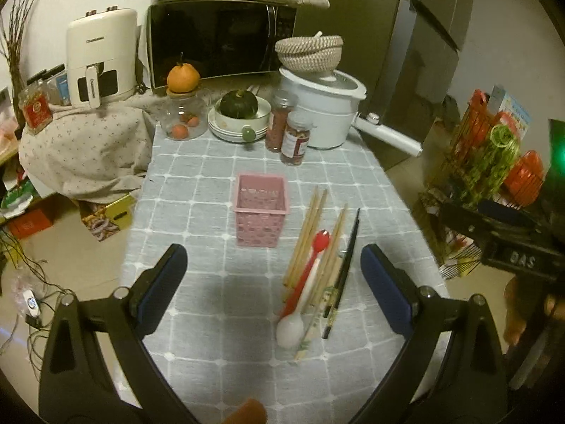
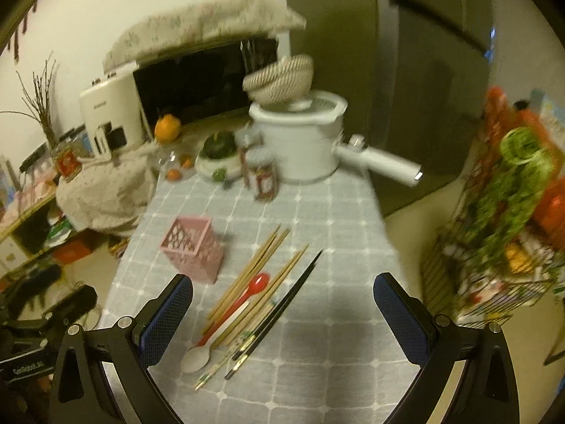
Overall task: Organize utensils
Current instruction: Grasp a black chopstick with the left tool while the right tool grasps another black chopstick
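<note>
- The left hand-held gripper hangs over the bench, jaws spread wide, holding nothing
- The right hand-held gripper likewise gapes wide and empty above the checked cloth
- A pink perforated basket stands upright mid-bench
- Just right of it lie the utensils in a loose bundle: wooden chopsticks, a red spoon, a white spoon and black chopsticks, all apart from the basket
</note>
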Available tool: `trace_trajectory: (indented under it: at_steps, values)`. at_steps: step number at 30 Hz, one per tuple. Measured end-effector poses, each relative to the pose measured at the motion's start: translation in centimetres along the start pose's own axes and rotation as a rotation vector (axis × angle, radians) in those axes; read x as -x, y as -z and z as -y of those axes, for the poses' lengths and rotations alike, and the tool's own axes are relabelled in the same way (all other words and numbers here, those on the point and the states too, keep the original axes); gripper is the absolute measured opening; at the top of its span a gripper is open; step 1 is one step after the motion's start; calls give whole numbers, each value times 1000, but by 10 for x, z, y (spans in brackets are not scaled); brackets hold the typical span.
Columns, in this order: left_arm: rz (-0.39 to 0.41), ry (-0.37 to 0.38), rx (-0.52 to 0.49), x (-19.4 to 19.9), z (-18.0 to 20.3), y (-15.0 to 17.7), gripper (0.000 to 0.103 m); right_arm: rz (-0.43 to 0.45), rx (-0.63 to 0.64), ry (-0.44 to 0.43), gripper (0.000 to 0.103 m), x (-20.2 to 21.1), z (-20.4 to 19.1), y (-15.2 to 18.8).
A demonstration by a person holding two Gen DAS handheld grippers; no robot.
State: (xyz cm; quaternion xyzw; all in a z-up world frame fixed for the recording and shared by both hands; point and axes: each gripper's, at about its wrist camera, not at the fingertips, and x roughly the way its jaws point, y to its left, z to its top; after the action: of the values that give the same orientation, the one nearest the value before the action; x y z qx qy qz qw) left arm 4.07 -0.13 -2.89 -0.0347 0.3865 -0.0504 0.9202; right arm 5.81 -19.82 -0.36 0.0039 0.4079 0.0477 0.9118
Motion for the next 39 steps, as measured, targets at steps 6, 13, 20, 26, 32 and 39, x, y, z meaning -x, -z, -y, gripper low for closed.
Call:
trace_trajectory:
  at_steps: [6,13,20,26,32,39]
  values:
    - [-139,84,-107,-36,3,0,98,-204,-13,-17,94,-69,16,-1]
    - [-302,223,-19,-86,-11,14,98,-431,-100,-30,64,-164,46,18]
    - [-377,245,-22,-107,-14,25,98,-560,-185,-70,57,-218,56,41]
    - [-385,248,-10,-113,-20,26,98,-560,-176,-36,54,-232,58,43]
    - [-390,210,-19,-120,-25,29,97,-580,-111,25,52,-226,47,44]
    - [-390,198,-46,-121,-23,33,96,-597,-119,41,52,-224,29,48]
